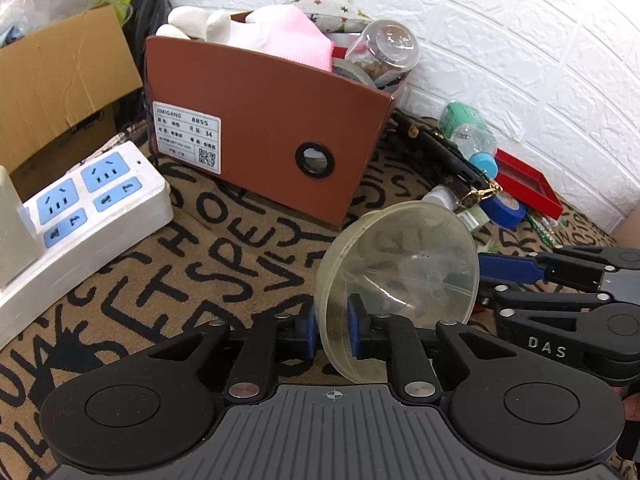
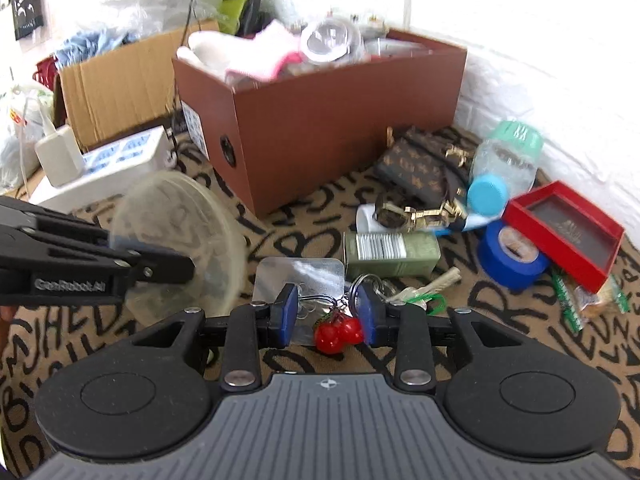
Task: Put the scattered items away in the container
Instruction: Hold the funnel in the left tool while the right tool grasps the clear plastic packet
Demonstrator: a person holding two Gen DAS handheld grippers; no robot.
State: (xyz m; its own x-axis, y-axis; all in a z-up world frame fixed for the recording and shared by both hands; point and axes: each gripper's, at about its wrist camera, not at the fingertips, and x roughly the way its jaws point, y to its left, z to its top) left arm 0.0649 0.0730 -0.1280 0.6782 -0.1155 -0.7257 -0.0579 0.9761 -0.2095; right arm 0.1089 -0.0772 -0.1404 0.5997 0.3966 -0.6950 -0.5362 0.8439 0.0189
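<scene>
Pinching the clear plastic bowl (image 1: 396, 280) rim, left gripper (image 1: 331, 334) sits near-right of the brown shoebox (image 1: 264, 140); right gripper (image 2: 327, 314) gapes over the cherry keyring (image 2: 338, 330).

Probably a home floor corner: lettered rug (image 1: 224, 240), white brick-pattern wall (image 1: 520, 40), power strip (image 1: 88, 216), cardboard box (image 1: 60, 80).

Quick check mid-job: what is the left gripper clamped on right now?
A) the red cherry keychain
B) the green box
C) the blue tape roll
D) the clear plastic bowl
D: the left gripper has its blue pads pinching the rim of the clear plastic bowl, which is lifted on edge off the mat.
</scene>
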